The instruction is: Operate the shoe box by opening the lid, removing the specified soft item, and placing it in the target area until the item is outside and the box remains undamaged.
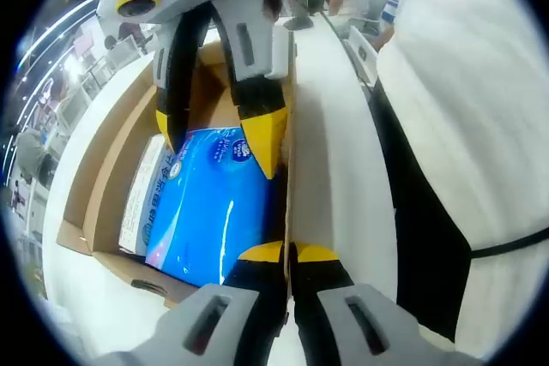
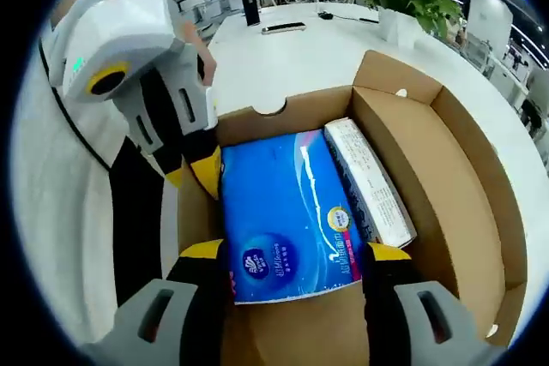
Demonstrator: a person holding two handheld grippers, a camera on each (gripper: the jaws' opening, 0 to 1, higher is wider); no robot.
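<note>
Shoe box (image 2: 446,177) sits open on the white desk (image 2: 300,57), its lid swung back and lying flat beside the tray, so the inside is free to reach from above. Its cardboard wall nearest the person carries the left tongs (image 1: 290,253), whose yellow tips are closed onto that edge, one tip inside and one outside; my reading is that this pins the light box so it does not lift or tear when the contents come up. Inside the tray lies the soft item, a blue tissue pack (image 2: 287,212), flat on the floor of the box and pressed against the wall next to the left tongs, with a paler side panel facing the empty half. The right tongs (image 2: 296,250) straddle the near end of the pack, spread wide with a yellow tip at each corner; whether the tips press the wrapper I cannot tell. The pack is not yet out of the box.
</note>
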